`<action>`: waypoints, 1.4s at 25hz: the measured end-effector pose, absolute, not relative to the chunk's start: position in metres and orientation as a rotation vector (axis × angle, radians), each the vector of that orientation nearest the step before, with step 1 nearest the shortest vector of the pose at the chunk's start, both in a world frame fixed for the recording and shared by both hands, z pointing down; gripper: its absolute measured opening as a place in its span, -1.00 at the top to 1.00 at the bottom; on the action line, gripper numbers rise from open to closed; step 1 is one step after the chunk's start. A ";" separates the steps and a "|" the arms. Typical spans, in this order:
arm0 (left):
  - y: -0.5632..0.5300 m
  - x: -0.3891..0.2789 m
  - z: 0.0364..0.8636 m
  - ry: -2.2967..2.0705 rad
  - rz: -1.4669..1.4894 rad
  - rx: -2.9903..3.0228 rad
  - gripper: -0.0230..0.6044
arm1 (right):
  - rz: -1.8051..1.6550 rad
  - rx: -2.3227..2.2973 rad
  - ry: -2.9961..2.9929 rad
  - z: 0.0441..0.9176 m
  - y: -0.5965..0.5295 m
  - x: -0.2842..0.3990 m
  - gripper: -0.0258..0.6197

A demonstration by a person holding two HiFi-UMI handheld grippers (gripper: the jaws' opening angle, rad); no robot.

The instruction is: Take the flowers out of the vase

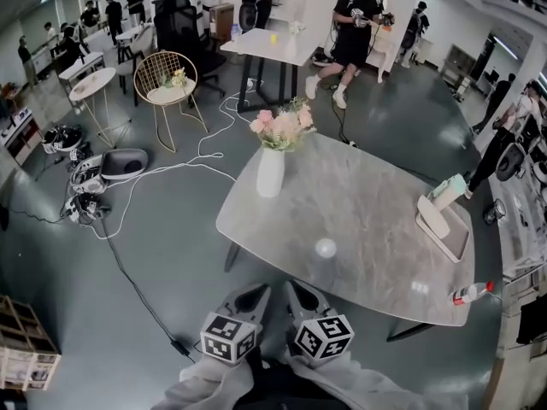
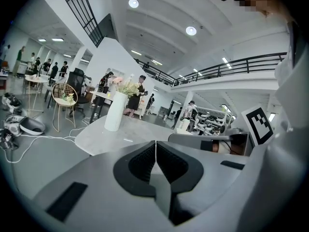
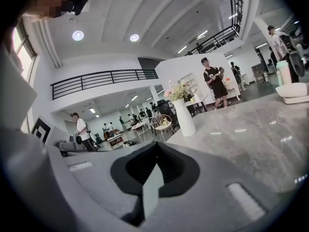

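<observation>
A white vase [image 1: 270,173] stands near the far left edge of the grey marble table [image 1: 367,246], with a bunch of pink flowers [image 1: 284,129] in it. Both grippers hang side by side off the table's near edge, well short of the vase. My left gripper [image 1: 255,292] is shut with nothing in it, and so is my right gripper [image 1: 296,289]. In the left gripper view the vase [image 2: 115,111] is ahead and left of the closed left gripper [image 2: 155,144]. In the right gripper view the vase [image 3: 184,115] stands ahead and right of the closed right gripper [image 3: 155,147].
A white tray with a pale bottle [image 1: 443,219] sits at the table's right end, and a small red-capped bottle [image 1: 469,294] lies at its near right corner. On the floor are a gold wire chair [image 1: 167,80], cables and gear at left. People stand around a white table [image 1: 272,44] behind.
</observation>
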State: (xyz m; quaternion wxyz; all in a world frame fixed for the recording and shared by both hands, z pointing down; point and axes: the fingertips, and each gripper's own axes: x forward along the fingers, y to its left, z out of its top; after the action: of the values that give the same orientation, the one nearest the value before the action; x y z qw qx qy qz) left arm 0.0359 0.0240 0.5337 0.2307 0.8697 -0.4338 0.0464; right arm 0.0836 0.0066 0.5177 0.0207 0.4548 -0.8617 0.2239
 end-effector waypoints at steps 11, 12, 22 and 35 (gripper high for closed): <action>-0.080 0.010 0.520 -1.182 0.138 2.402 0.90 | 0.698 1.453 -2.671 0.503 -0.098 0.062 0.92; -0.089 0.008 0.519 -1.181 0.138 2.404 0.90 | 0.697 1.456 -2.670 0.502 -0.107 0.060 0.92; -0.164 0.003 0.518 -1.136 0.158 2.422 0.90 | 0.714 1.520 -2.640 0.502 -0.181 0.059 0.92; -0.246 -0.007 0.529 -1.087 0.164 2.449 0.90 | 0.686 1.610 -2.637 0.503 -0.263 0.055 0.92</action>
State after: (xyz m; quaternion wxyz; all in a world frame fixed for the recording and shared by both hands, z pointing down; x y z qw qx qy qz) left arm -0.0073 -0.2463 0.5292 0.2267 0.8886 -0.3944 0.0594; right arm 0.0554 -0.2633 0.5027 -0.0117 0.5086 -0.8332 0.2168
